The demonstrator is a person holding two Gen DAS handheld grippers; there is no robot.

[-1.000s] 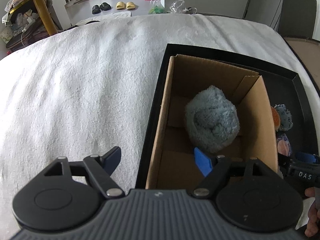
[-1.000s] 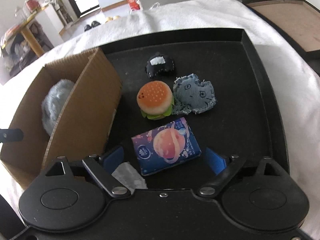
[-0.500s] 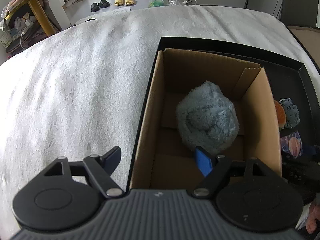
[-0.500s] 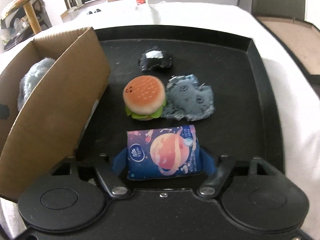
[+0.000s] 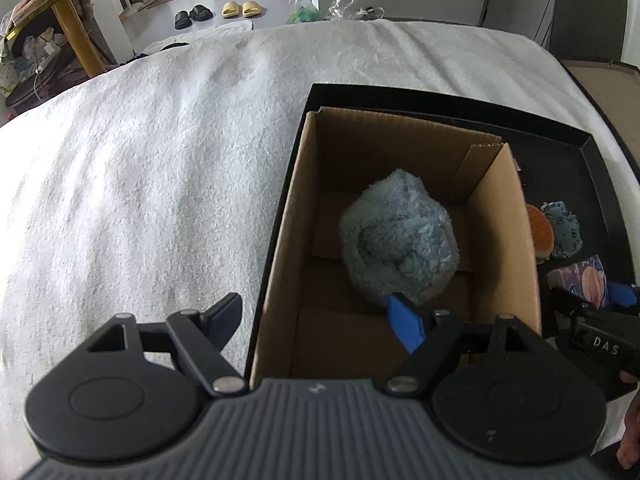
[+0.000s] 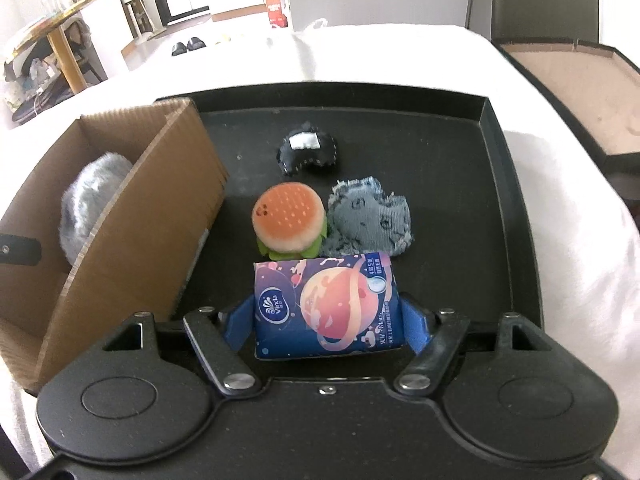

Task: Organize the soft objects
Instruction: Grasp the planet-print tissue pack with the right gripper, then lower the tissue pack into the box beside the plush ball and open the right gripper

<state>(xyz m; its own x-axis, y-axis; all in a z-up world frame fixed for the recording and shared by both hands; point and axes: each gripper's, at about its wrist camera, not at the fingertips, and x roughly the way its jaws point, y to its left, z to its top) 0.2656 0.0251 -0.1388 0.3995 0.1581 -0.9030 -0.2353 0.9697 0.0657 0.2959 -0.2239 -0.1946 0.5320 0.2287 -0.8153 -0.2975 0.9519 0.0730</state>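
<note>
Our right gripper (image 6: 326,320) clamps the tissue pack (image 6: 325,306); our left gripper (image 5: 316,314) hangs wide apart over the box (image 5: 516,248).

On the white cloth (image 5: 140,160) sits the black tray (image 6: 496,208), the box along its left edge with the fluffy ball (image 5: 398,244) inside. Our left gripper's fingers straddle the box's left wall and grip nothing. Right of the box, mid-tray, we see the burger (image 6: 289,219) touching the denim cat (image 6: 368,218), and the black plush (image 6: 307,153) toward the far edge. The pack sits at the near edge, pinched on both sides.
</note>
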